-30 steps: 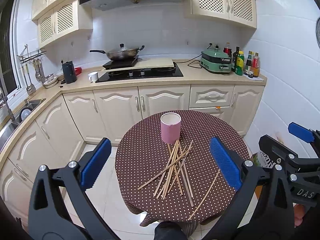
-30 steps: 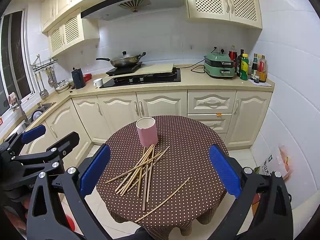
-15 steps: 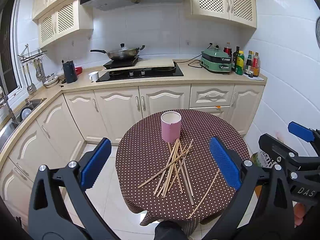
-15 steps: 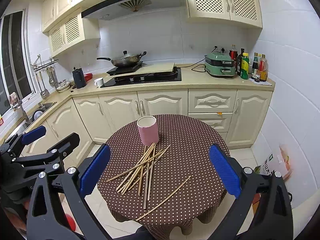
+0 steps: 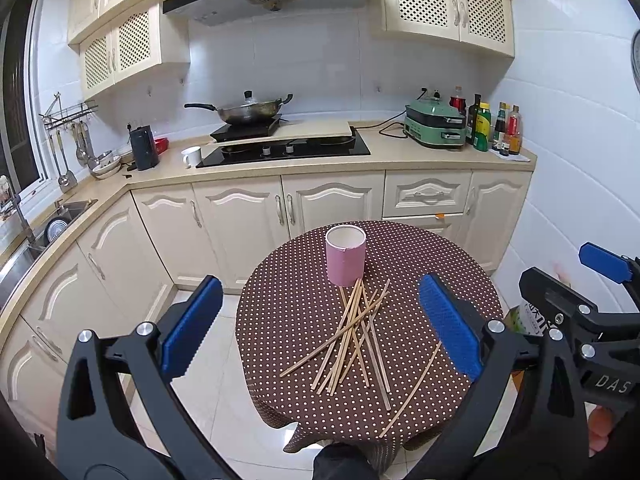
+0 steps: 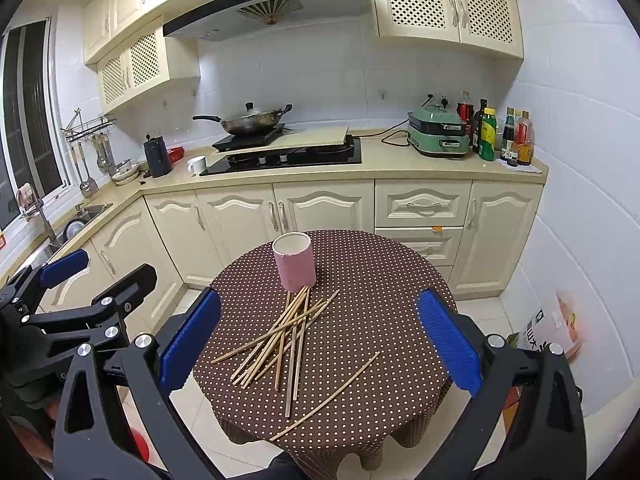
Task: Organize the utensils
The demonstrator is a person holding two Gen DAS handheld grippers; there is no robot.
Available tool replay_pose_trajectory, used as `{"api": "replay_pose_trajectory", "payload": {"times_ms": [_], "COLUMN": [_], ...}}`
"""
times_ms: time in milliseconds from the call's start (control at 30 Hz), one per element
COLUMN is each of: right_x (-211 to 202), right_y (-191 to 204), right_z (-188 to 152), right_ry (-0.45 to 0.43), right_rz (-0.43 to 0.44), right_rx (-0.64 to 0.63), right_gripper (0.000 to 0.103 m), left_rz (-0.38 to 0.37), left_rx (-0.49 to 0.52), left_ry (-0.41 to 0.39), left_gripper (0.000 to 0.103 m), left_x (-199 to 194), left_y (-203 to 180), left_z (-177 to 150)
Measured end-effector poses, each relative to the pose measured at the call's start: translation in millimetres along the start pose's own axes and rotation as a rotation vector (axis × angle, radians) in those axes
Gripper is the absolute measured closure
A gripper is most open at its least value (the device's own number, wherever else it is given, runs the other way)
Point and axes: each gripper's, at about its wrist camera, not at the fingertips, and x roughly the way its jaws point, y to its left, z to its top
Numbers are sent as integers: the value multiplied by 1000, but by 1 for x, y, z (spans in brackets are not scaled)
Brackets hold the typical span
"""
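Observation:
A pink cylindrical holder (image 5: 345,255) (image 6: 295,261) stands upright and empty on a round table (image 5: 288,304) (image 6: 384,280) with a brown dotted cloth. Several wooden chopsticks (image 5: 352,332) (image 6: 280,336) lie in a loose crossed pile just in front of it. One single chopstick (image 5: 412,390) (image 6: 326,396) lies apart near the front edge. My left gripper (image 5: 320,328) is open, held above and short of the table. My right gripper (image 6: 318,338) is likewise open and empty. Each gripper appears at the edge of the other's view.
Cream kitchen cabinets (image 5: 332,204) and a counter run behind the table. On it are a hob with a wok (image 5: 248,110), a green appliance (image 5: 436,128), bottles (image 5: 508,128) and a white mug (image 5: 193,156). A sink (image 5: 60,220) is at left, a bag (image 6: 552,328) on the floor at right.
Both grippers have edged slightly closer to the table; the holder and chopsticks sit a little nearer in view. Nothing on the table has moved.

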Motion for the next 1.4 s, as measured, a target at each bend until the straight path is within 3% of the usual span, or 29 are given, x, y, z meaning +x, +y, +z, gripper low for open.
{"api": "replay_pose_trajectory", "payload": {"times_ms": [833, 1400], "right_x": [1, 27], "right_y": [9, 0], "right_z": [-1, -4], "right_ry": [20, 137], "right_rz": [-10, 5], "right_rx": [1, 55], "right_gripper": [8, 8], "left_rz": [-8, -13], "left_rx": [-5, 1], "left_ry": [14, 129], "left_gripper": [7, 7], "left_x": [7, 35], "left_y": [-1, -1], "left_z": [0, -1]}}
